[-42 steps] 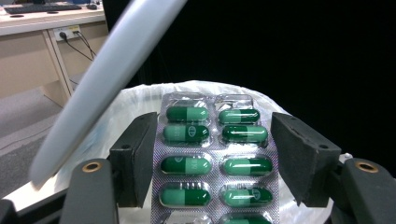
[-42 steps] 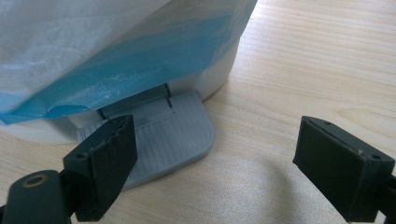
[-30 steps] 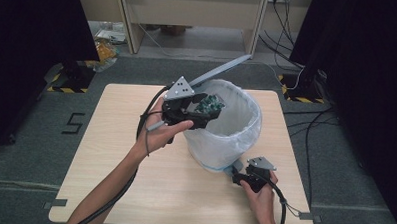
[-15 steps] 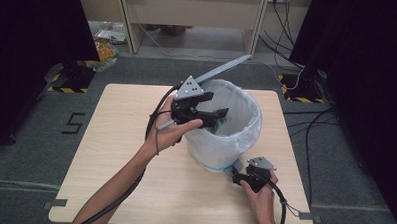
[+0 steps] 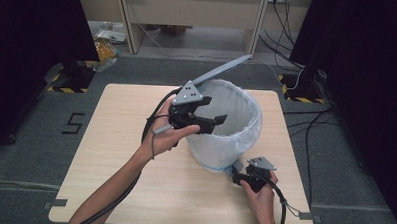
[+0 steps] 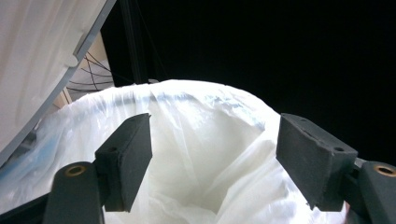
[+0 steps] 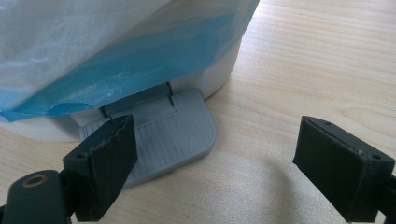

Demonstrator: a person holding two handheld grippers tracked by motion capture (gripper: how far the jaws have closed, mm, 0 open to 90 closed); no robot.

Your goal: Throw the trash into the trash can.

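Observation:
A white pedal bin (image 5: 235, 138) lined with a thin white bag (image 6: 205, 154) stands on the wooden table (image 5: 115, 139), its grey lid (image 5: 223, 70) tipped up at the back. My left gripper (image 5: 213, 123) hovers over the bin's near-left rim and points into the opening. Its jaws have just been opening, and in the left gripper view (image 6: 215, 158) nothing is between them. My right gripper (image 5: 237, 174) is low at the bin's foot, open, with one of its fingers (image 7: 109, 158) lying on the grey foot pedal (image 7: 173, 135).
Bare tabletop (image 7: 303, 70) lies to the right of the pedal and along the left half of the table. The raised lid (image 6: 42, 51) looms close to the left gripper. Cables trail from both grippers toward the near edge.
The left gripper shifted right over the bin's opening and its jaws spread apart. The dark greenish thing between them a second ago is gone from them. The right gripper stayed put.

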